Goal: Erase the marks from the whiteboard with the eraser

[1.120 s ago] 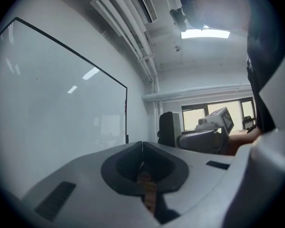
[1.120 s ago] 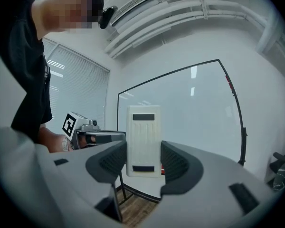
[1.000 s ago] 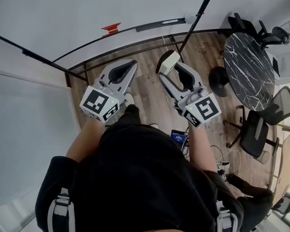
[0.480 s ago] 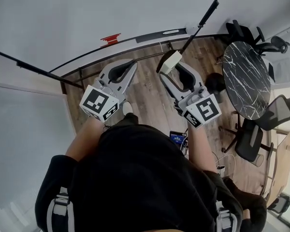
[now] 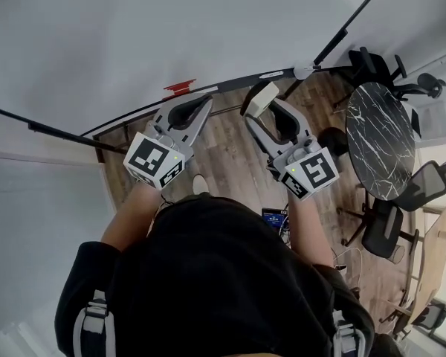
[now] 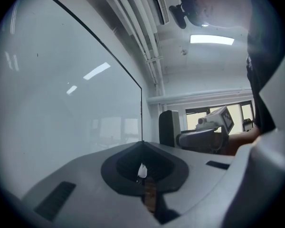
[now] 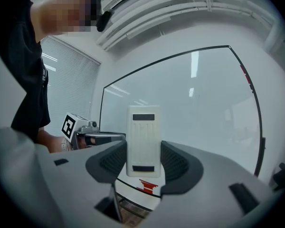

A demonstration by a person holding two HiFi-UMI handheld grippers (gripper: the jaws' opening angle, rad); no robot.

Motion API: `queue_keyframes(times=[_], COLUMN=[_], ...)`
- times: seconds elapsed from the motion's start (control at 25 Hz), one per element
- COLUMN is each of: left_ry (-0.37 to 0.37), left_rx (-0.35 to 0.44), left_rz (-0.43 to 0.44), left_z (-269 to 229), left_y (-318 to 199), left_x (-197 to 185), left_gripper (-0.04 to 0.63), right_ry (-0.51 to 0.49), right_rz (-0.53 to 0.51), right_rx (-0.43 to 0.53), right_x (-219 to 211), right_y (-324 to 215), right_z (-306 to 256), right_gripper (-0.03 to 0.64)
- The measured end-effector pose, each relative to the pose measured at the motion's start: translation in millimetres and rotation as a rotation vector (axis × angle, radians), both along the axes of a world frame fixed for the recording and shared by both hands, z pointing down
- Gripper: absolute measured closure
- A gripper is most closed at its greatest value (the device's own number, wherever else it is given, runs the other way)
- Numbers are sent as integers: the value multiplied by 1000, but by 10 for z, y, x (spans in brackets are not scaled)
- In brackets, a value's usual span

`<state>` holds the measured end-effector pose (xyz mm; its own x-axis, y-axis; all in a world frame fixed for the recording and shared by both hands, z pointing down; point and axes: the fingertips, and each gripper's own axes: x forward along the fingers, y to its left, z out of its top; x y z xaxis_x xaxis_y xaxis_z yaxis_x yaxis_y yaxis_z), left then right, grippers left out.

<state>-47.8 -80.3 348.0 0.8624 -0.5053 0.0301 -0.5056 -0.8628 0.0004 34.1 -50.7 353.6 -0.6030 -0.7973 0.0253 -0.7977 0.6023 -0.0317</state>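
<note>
The whiteboard (image 5: 134,36) fills the top of the head view and stands before both grippers; its surface (image 7: 194,108) looks almost bare, with a faint speck (image 6: 37,55). A white eraser (image 5: 263,95) is clamped between the jaws of my right gripper (image 5: 262,104), upright and near the board's lower rail; in the right gripper view the eraser (image 7: 143,139) stands between the pads. My left gripper (image 5: 201,104) is beside it, jaws together with nothing in them (image 6: 142,144). A red object (image 5: 180,88) sits on the lower rail.
A round black marble table (image 5: 379,136) and office chairs (image 5: 390,207) stand at the right. A black pole (image 5: 349,24) crosses diagonally at upper right. Cables and a small device (image 5: 273,218) lie on the wood floor (image 5: 223,155) near the person's feet.
Both grippers have edged up toward the whiteboard's lower rail, the eraser still held. The view has tilted so more of the board shows.
</note>
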Motion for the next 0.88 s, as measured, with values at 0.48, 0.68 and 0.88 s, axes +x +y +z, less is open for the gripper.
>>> queue_keyframes(times=[0.48, 0.68, 0.88], left_ry=[20, 39, 57], left_rx=[20, 26, 42], left_rz=[26, 39, 29], left_z=[-76, -170, -297], left_y=[-827, -1044, -1245], left_x=[-304, -305, -227], left_gripper=[589, 589, 589], right_ry=[15, 3, 25], right_rz=[129, 181, 199], right_rx=[-18, -19, 10], right_x=[-184, -109, -5], right_y=[-819, -1067, -1377], right_z=[41, -9, -185], right_gripper=[396, 396, 394])
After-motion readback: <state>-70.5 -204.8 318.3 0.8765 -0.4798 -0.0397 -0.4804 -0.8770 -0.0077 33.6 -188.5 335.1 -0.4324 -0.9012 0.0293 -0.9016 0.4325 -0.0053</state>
